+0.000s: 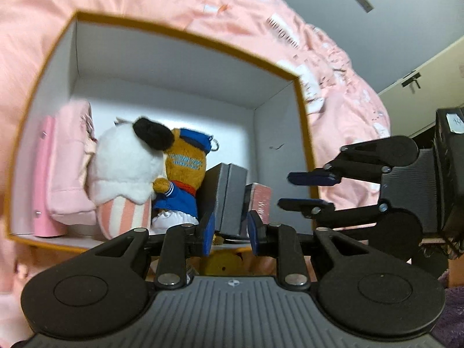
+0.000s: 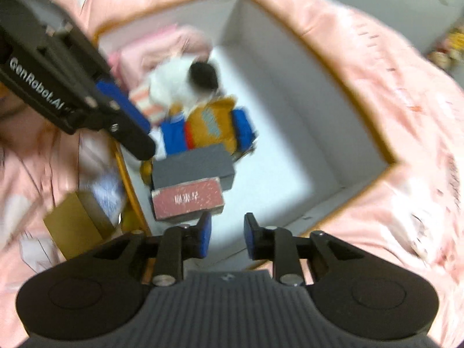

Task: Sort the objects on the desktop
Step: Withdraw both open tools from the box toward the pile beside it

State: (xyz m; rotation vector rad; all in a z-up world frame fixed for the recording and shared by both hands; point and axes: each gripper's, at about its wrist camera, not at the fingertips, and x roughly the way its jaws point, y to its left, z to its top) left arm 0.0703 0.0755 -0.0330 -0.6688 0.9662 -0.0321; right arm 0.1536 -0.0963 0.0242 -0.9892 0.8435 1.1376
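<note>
An orange-rimmed box (image 1: 185, 37) (image 2: 362, 110) with white walls lies on pink cloth. Inside it are a pink pouch (image 1: 69, 168), a white plush (image 1: 124, 162) (image 2: 174, 81), an orange plush in blue clothes (image 1: 185, 174) (image 2: 211, 121), a grey box (image 1: 229, 191) (image 2: 191, 165) and a red box (image 1: 261, 200) (image 2: 188, 200). My left gripper (image 1: 230, 235) (image 2: 130, 121) hovers over the box's near rim, narrowly open and holding nothing. My right gripper (image 2: 227, 232) (image 1: 295, 191) is above the box's inside, just short of the red box, open and empty.
Pink cloth (image 1: 174, 0) (image 2: 406, 116) surrounds the box on all sides. A brown carton (image 2: 75, 223) lies outside the box's rim in the right wrist view. A yellow object (image 1: 223, 261) shows under my left gripper. A slim pink item (image 1: 43, 179) stands beside the pouch.
</note>
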